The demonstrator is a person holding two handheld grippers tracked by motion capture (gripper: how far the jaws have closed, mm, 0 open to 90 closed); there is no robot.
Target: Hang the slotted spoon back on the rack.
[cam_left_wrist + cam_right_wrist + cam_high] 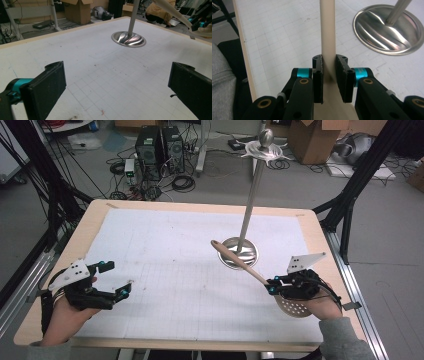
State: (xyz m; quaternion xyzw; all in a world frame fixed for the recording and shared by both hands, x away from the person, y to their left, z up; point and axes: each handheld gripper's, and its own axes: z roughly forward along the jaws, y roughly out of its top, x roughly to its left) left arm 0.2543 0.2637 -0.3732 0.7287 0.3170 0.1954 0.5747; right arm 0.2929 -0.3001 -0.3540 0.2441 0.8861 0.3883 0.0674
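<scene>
On the one table [90, 227] lies one white gridded sheet [165, 250], and on it stands one metal stand [246, 227] with a round base and a single upright pole. There is one slotted wooden spoon [250, 270]. Two grippers are out, a left gripper [119, 279] and a right gripper [270, 286]. On the floor behind I count two black computer towers [159, 151]

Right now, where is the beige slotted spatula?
The beige slotted spatula is clamped in the right tool at the table's right front, its handle tip over the round steel stand base.
</scene>
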